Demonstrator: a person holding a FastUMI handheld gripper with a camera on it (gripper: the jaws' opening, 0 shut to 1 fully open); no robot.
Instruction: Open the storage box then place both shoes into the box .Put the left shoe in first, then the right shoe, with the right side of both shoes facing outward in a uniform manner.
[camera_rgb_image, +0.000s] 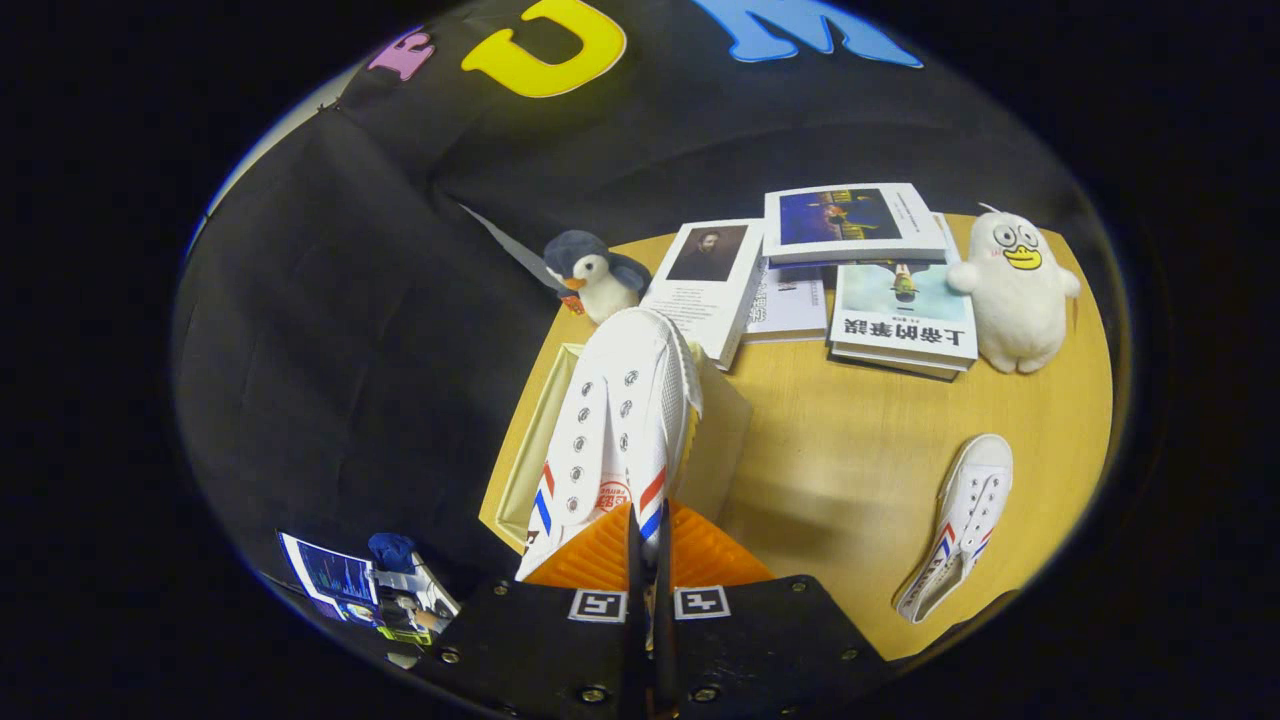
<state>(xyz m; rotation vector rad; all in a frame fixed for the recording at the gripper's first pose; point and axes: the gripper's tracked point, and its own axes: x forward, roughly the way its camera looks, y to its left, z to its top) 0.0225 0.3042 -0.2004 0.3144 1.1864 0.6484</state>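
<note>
The gripper has a black housing made of two angled plates meeting along a narrow central seam. Small silver screws dot the plates, several toward 7 o'clock and 5 o'clock. Two square white tags with black fiducial patterns sit either side of the seam. Ribbed, wedge-shaped fingers fan out toward 12 o'clock, almost touching

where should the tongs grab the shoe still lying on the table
Probably at the heel collar of the second shoe, one finger inside the opening and one outside. It lies flat on the table with laces up and its heel end nearest the tongs, so coming from the heel side and above looks easiest. The tongs are now shut on the first shoe over the open box.
</note>
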